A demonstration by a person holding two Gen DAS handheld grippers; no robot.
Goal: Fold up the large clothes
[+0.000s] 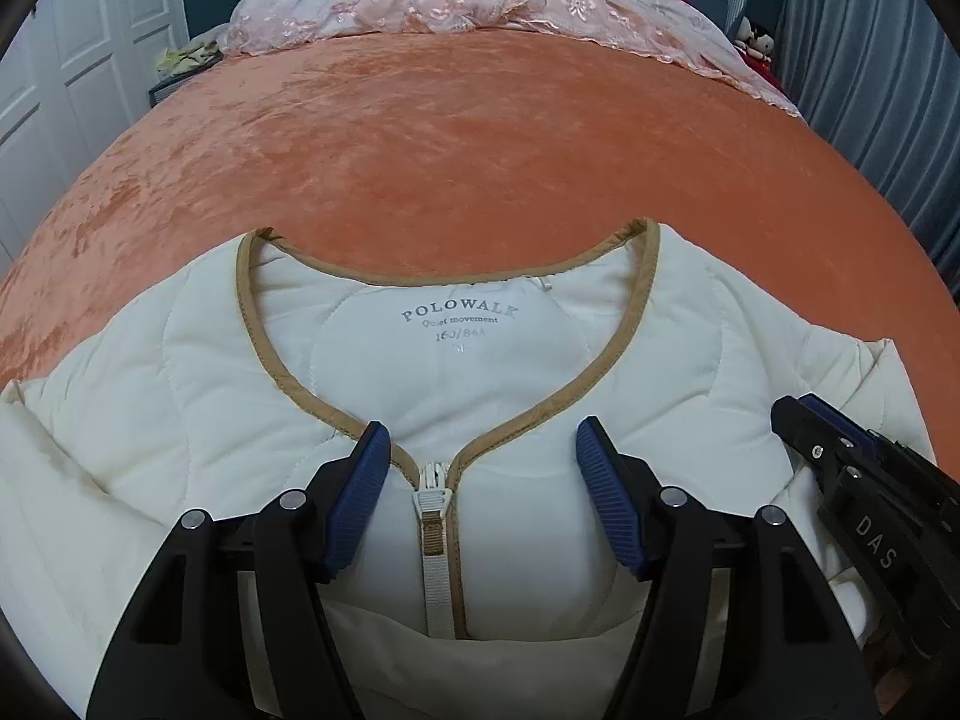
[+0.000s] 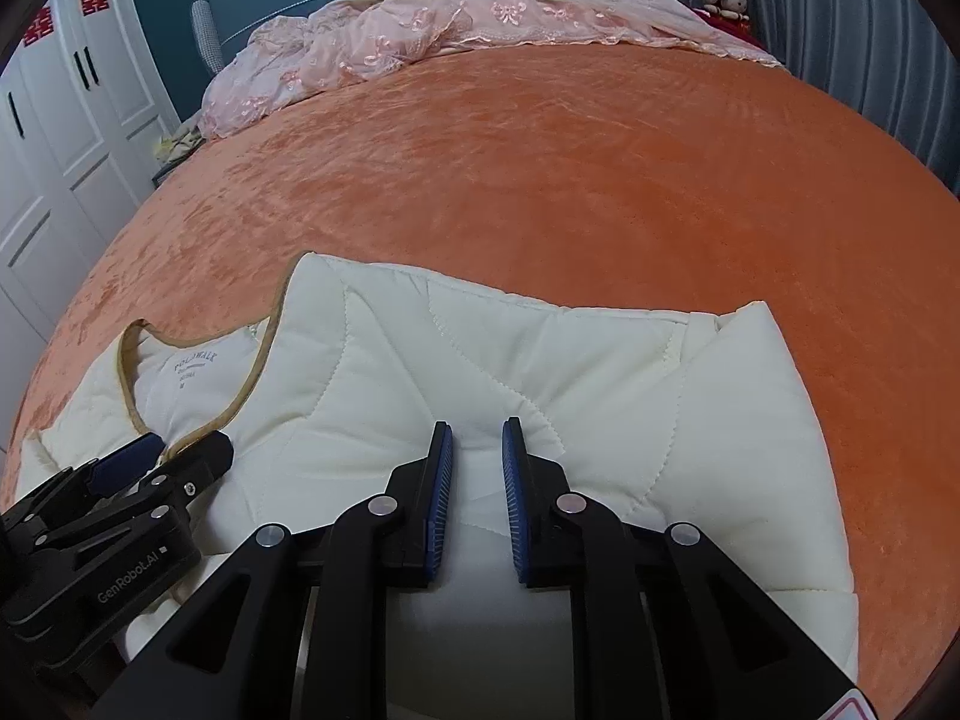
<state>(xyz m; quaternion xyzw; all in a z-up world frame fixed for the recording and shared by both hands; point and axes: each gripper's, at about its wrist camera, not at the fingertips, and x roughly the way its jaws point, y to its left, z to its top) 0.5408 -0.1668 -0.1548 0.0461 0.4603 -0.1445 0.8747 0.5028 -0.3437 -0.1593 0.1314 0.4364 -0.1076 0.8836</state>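
hovering l gripper [image 1: 483, 450] over jacket [image 1: 210, 396] zip

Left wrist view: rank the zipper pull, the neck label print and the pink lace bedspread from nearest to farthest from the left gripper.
1. Zipper pull, between the left gripper jaws.
2. Neck label print, just ahead inside the collar.
3. Pink lace bedspread, far end of the bed.

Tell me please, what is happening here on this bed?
A person is folding a cream quilted jacket on the orange bedspread, holding a gripper in each hand. The left gripper hovers over the zipper, jaws open. The right gripper is over the jacket's shoulder area, jaws narrow with a puff of fabric between them.
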